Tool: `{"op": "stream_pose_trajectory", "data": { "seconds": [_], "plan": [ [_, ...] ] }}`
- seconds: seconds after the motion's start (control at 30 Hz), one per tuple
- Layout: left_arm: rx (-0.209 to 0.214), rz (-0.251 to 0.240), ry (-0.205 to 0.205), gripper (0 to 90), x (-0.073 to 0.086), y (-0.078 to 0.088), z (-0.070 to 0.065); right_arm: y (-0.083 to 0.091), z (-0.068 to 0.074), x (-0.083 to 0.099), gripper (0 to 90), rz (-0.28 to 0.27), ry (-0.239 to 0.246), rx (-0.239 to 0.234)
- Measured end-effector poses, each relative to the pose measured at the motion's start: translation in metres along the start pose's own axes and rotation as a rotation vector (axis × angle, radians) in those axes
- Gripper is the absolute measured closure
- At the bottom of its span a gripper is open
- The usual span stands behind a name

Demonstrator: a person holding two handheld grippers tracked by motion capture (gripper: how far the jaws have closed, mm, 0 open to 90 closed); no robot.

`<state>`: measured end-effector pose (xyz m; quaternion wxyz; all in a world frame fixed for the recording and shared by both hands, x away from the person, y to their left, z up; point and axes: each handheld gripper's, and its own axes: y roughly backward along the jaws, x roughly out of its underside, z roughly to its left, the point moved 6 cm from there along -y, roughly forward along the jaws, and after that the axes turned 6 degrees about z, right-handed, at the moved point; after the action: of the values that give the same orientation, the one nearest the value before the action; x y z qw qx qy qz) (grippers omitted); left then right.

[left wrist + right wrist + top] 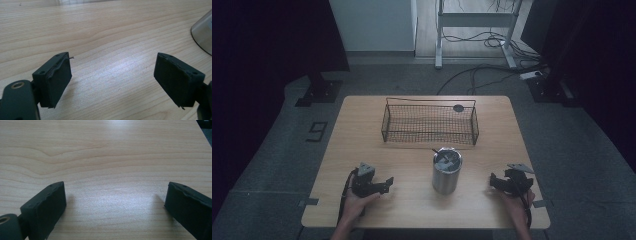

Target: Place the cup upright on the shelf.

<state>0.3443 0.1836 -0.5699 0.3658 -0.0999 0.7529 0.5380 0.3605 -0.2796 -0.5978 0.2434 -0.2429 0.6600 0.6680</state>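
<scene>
1. The left hand-held gripper [388, 183] rests low on the bench [362, 125] near its front left. Its jaws stand wide apart with nothing between them, only bare wood grain under its pads [58, 80]. It points toward the cup to its right.

2. The steel cup [447, 171] stands upright at the middle of the bench, between the two grippers and apart from both. Something dark and small lies inside it; what it is cannot be told. In the left gripper view its curved wall [203, 32] shows at the right edge.

3. Behind the cup sits a wire basket [430, 124], apart from it, with a small dark round object [458, 107] at its back right rim.

4. The right hand-held gripper [493, 183] lies near the front right, jaws likewise spread wide and holding nothing, aimed left at the cup.

5. Risks, as a judgement: the cup is tall and smooth, so a push from one jaw before the other closes could tip or slide it and spill its contents. A grip on the polished wall may also slip if taken too high.
</scene>
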Motion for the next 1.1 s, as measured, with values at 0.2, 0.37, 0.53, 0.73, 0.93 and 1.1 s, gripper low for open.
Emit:
{"op": "stream_pose_trajectory", "data": {
  "seconds": [0.2,0.37,0.53,0.73,0.93,1.1],
  "plan": [
    [0.000,-0.001,0.000,14.6,0.000,0.000,0.000,0.000,0.000,0.000,3.3,0.000,0.001,-0.001],
    [0.004,-0.018,0.002,14.6,-0.003,0.005,-0.002,0.000,0.000,0.000,3.3,0.000,0.001,0.000],
    [0.019,-0.055,-0.007,14.5,-0.010,0.016,-0.007,0.000,0.000,0.000,3.3,0.000,0.001,-0.001],
    [0.024,-0.075,-0.018,14.1,-0.017,0.023,-0.013,0.000,0.000,0.000,3.4,0.000,0.001,-0.001],
    [0.042,-0.091,-0.023,13.6,-0.027,0.027,-0.023,0.000,0.000,0.000,3.5,-0.001,0.002,-0.002],
    [0.062,-0.094,-0.037,13.2,-0.033,0.026,-0.034,0.000,0.000,0.000,3.5,-0.001,0.002,-0.002]
  ]
}}
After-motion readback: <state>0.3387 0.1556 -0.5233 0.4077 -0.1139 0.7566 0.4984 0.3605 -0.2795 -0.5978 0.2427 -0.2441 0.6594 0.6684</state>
